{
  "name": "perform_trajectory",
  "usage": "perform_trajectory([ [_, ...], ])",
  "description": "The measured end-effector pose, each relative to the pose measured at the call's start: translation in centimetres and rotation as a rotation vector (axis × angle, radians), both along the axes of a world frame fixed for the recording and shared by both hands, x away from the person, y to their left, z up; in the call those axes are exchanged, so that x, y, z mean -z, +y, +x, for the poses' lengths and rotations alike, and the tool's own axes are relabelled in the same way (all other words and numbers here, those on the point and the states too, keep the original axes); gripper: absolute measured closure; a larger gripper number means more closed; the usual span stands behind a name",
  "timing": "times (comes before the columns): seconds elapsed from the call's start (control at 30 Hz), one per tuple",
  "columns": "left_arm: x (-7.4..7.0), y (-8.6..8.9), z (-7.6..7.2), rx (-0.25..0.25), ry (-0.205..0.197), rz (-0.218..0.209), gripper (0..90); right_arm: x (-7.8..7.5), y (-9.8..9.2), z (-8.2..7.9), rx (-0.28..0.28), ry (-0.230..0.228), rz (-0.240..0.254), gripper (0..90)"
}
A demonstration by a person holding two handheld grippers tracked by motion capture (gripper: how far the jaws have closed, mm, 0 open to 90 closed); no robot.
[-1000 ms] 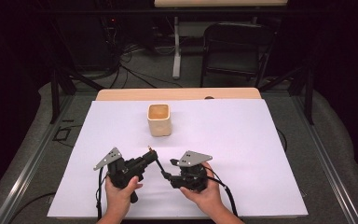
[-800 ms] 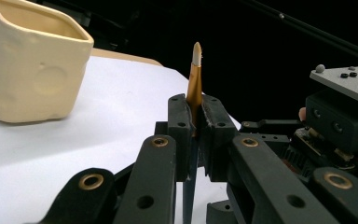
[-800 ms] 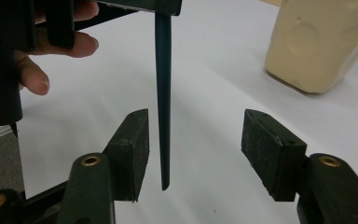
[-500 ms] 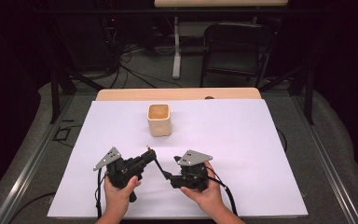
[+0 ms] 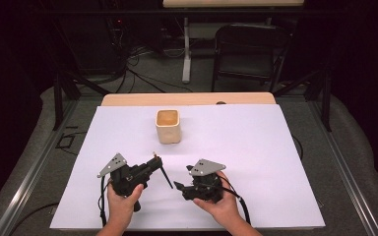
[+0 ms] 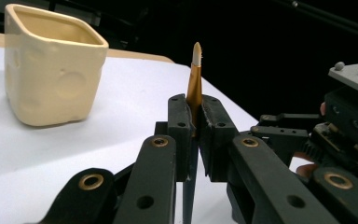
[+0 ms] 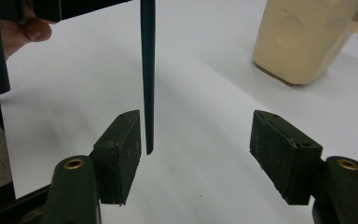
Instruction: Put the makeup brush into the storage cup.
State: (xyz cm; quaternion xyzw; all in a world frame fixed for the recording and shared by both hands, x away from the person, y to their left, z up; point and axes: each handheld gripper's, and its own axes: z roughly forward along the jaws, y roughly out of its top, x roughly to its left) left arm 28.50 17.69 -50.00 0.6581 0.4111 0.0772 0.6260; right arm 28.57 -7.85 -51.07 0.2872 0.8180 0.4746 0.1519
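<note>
Unlabelled, the paintbrush [image 6: 195, 79] sits pinched in the left gripper [image 6: 194, 135]; right gripper [image 7: 200, 154] spread, apparently just opened.

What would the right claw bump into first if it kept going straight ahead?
Probably the dark handle of the paintbrush, which hangs just past the open right claw, by its left pad. The left claw grips that brush. Beyond lies white table; the cream cup sits off to the side.

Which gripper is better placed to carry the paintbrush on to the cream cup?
Left. The left gripper is shut on the paintbrush near its gold ferrule. The right gripper has just been opening; its pads stand clear of the handle. The cup stands just ahead.
</note>
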Motion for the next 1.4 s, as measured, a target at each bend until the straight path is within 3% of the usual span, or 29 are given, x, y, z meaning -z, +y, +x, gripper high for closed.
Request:
perform_trajectory([
  [0.53,0.0,0.2,0.4,-0.027,-0.05,0.055,83.1,0.0,-1.7,-0.9,0.027,-0.013,-0.03,33.9],
  [0.83,-0.5,0.1,0.5,-0.022,-0.091,0.1,83.0,-0.2,-2.5,-1.2,0.048,-0.025,-0.018,34.7],
  [1.4,-0.7,0.4,0.9,-0.057,-0.144,0.163,83.4,0.3,-3.0,-1.1,0.067,-0.038,-0.015,34.7],
])
